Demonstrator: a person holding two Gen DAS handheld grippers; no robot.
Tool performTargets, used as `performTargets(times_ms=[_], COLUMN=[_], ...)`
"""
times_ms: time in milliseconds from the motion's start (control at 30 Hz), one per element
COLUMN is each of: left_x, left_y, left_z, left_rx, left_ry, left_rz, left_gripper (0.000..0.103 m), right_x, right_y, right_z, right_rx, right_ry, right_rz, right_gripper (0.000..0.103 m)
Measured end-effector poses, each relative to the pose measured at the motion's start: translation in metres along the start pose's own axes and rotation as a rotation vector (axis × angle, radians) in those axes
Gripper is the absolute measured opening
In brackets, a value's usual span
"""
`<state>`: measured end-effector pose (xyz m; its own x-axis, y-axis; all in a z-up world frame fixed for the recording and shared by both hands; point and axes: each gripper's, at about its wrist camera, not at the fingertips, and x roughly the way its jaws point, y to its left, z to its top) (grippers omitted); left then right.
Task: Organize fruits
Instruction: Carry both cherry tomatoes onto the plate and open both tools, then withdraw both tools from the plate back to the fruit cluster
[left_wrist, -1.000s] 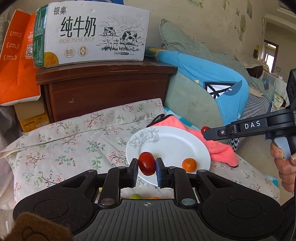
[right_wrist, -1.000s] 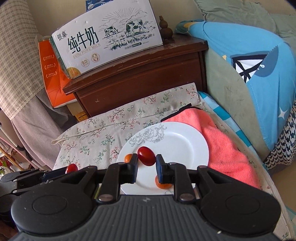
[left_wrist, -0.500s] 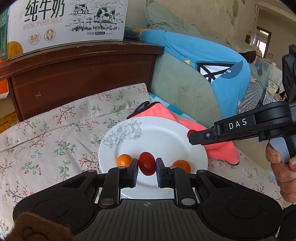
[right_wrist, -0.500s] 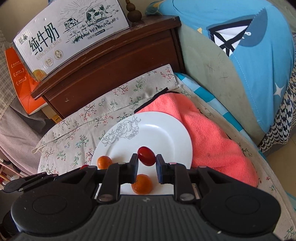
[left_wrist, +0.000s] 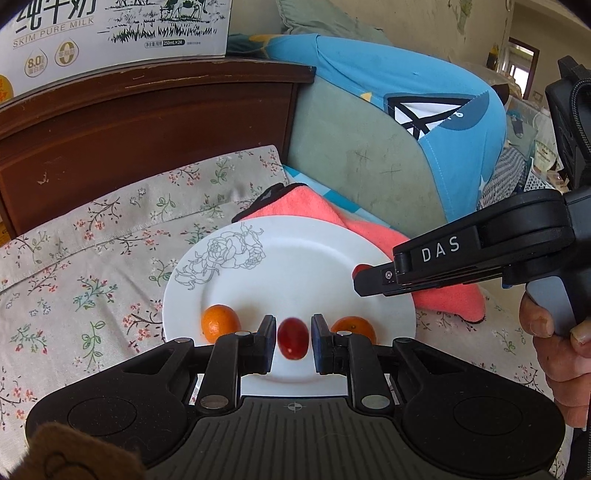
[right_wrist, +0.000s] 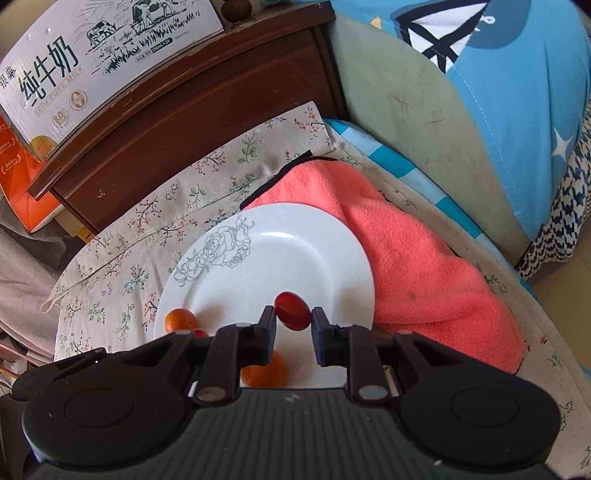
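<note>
A white plate (left_wrist: 295, 254) with a rose drawing lies on the floral cloth; it also shows in the right wrist view (right_wrist: 280, 258). Two small oranges (left_wrist: 219, 323) (left_wrist: 354, 326) sit on its near part. My left gripper (left_wrist: 293, 338) has its jaws parted, with a red cherry tomato (left_wrist: 292, 338) loose and blurred between them, gaps on both sides. My right gripper (right_wrist: 293, 323) is also parted, with a second red cherry tomato (right_wrist: 293, 311) between its fingers, just above the plate. The right gripper (left_wrist: 373, 278) reaches in from the right in the left wrist view.
A coral towel (right_wrist: 424, 258) lies under the plate's right edge. A dark wooden cabinet (left_wrist: 147, 122) with a milk carton box (right_wrist: 92, 55) stands behind. A blue and green cushion (left_wrist: 388, 122) is at the right.
Both grippers moved forward and down over the plate. Both sets of jaws have opened from their grip on the tomatoes, which are now loose between the fingers.
</note>
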<state>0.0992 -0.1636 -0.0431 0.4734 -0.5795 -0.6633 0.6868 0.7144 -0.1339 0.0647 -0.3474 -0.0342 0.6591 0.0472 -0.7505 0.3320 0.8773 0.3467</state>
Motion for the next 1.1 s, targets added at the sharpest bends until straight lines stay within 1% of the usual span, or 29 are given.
performTargets(times_ms=[33, 100, 133, 167, 200, 233, 267, 300, 367, 467, 567, 667, 733, 867, 1033, 1100], left_x=[-0.001, -0.004, -0.007, -0.011, -0.015, -0.019, -0.024, -0.029, -0.04, -0.057, -0.07, -0.081, -0.088, -0.103, -0.119, -0.124], left_y=[0.0, -0.001, 0.0, 0.001, 0.003, 0.005, 0.007, 0.009, 0.013, 0.018, 0.022, 0.027, 0.032, 0.046, 0.065, 0.071], left_z=[0.001, 0.003, 0.004, 0.006, 0.008, 0.01, 0.013, 0.015, 0.019, 0.025, 0.026, 0.023, 0.019, 0.008, -0.008, -0.015], left_rx=[0.0, -0.004, -0.011, -0.023, -0.037, -0.05, -0.061, -0.068, -0.08, -0.09, -0.083, -0.08, -0.091, -0.149, -0.229, -0.261], left_ry=[-0.003, -0.011, -0.019, -0.029, -0.04, -0.055, -0.07, -0.083, -0.102, -0.13, -0.136, -0.14, -0.14, -0.145, -0.132, -0.127], left_rz=[0.004, 0.01, 0.014, 0.023, 0.033, 0.043, 0.053, 0.061, 0.076, 0.103, 0.134, 0.168, 0.197, 0.224, 0.258, 0.26], left_gripper=[0.021, 0.027, 0.033, 0.043, 0.048, 0.056, 0.06, 0.061, 0.067, 0.072, 0.076, 0.076, 0.077, 0.081, 0.081, 0.081], right_x=[0.001, 0.0, -0.001, -0.003, -0.004, -0.006, -0.007, -0.009, -0.012, -0.018, -0.023, -0.028, -0.032, -0.038, -0.04, -0.041], right_y=[0.0, 0.001, 0.001, 0.001, 0.002, 0.003, 0.004, 0.005, 0.006, 0.01, 0.015, 0.021, 0.025, 0.034, 0.044, 0.048], right_z=[0.0, 0.001, 0.002, 0.002, 0.003, 0.003, 0.004, 0.004, 0.005, 0.006, 0.005, 0.001, -0.002, -0.009, -0.02, -0.026], right_rx=[-0.001, 0.002, 0.009, 0.012, 0.012, 0.01, 0.007, 0.004, 0.003, -0.01, -0.033, -0.052, -0.067, -0.101, -0.142, -0.149], right_ry=[-0.001, -0.01, -0.016, -0.023, -0.029, -0.038, -0.046, -0.054, -0.069, -0.089, -0.102, -0.105, -0.109, -0.113, -0.104, -0.094], right_rz=[-0.006, -0.008, -0.002, 0.006, 0.012, 0.014, 0.013, 0.01, 0.012, 0.023, 0.037, 0.052, 0.057, 0.068, 0.083, 0.098], right_gripper=[0.024, 0.024, 0.024, 0.024, 0.024, 0.024, 0.024, 0.024, 0.025, 0.026, 0.027, 0.028, 0.031, 0.034, 0.034, 0.034])
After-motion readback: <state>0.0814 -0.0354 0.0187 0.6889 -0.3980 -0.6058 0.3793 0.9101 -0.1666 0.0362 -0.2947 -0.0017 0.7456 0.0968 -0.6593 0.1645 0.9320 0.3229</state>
